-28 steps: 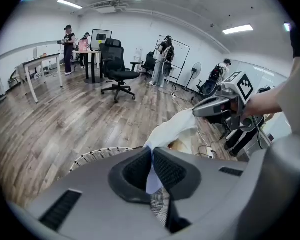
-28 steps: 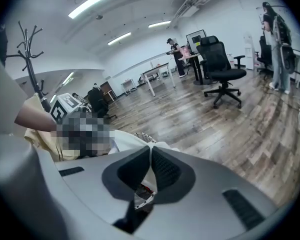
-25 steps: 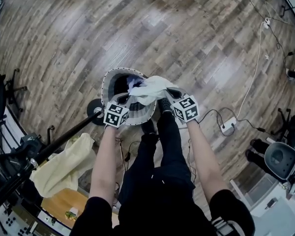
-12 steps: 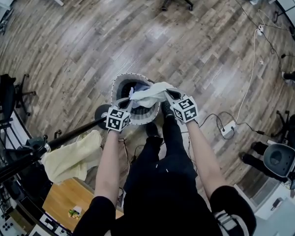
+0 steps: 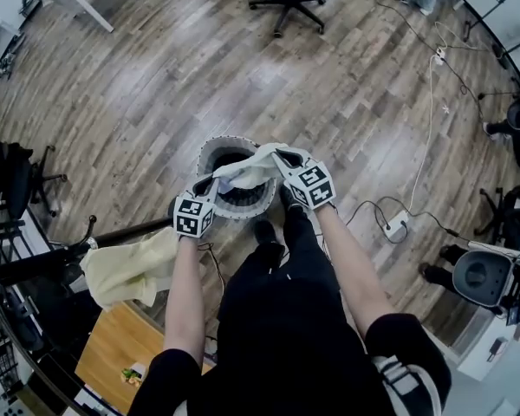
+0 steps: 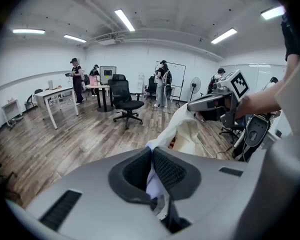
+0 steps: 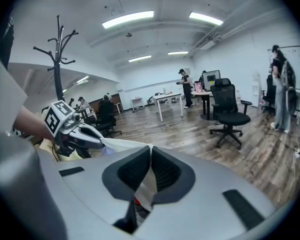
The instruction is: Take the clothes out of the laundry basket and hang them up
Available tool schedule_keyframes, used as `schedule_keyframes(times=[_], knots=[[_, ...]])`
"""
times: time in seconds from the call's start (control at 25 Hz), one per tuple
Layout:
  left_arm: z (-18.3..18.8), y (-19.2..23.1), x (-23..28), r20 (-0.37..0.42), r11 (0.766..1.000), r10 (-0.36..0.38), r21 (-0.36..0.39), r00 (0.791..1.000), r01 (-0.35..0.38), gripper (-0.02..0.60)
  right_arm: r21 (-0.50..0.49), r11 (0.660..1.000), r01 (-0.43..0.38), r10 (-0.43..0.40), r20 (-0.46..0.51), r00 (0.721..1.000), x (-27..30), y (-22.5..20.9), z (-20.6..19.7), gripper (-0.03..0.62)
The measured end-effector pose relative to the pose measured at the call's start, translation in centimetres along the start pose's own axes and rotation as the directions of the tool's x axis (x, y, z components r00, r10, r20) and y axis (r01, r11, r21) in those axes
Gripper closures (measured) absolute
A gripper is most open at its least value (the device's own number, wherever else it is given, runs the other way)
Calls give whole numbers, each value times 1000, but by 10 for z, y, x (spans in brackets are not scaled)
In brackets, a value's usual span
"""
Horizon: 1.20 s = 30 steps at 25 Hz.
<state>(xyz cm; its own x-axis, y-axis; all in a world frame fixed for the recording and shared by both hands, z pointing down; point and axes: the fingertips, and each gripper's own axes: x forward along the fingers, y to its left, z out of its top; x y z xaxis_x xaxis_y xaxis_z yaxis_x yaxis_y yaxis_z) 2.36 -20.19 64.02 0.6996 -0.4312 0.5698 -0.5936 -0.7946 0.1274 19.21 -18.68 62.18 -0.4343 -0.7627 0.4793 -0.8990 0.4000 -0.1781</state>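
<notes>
white, thin and limp: the garment hangs stretched between your two grippers, lifted clear of the laundry basket and held just above its rim.

left gripper: its fingers are pinched narrow on one edge of the garment, with creased cloth bunched between their dark ribbed faces. right gripper: the fingers are likewise closed tight on the opposite edge, and a soft fold droops below them. the span between the two grips sags a little, as a light fabric would.

basket: round, with a pale perforated wall, a slatted bottom and a dark interior. whether more clothes lie inside is hard to judge, since the garment covers part of the opening.

progress, as a judgement: the taking-out step for this piece looks complete, and the hanging is not yet done. a pale yellow cloth, thicker and matt, is draped over a dark pole to your left, which suggests one item already hung. a black coat stand with curved hooks shows in the right gripper view and may be another place to hang things.

floor: glossy wood-grain planks.
</notes>
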Motion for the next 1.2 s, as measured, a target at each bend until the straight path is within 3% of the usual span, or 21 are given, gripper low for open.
schedule_keyframes(times=[0.44,0.8,1.0,1.2], knots=[[33,-12,-67,106,993,96,65,990,-103,549,-107,993,-45,53,65,997,-17,29,51,576],[44,2,-115,174,978,205,7,963,-209,548,-188,974,-124,145,103,984,-6,67,96,576],[50,15,-141,200,955,296,-42,934,-293,549,-231,952,-200,230,111,967,18,85,123,576],[55,34,-167,218,910,413,-116,884,-397,548,-284,910,-302,338,88,937,44,106,144,576]])
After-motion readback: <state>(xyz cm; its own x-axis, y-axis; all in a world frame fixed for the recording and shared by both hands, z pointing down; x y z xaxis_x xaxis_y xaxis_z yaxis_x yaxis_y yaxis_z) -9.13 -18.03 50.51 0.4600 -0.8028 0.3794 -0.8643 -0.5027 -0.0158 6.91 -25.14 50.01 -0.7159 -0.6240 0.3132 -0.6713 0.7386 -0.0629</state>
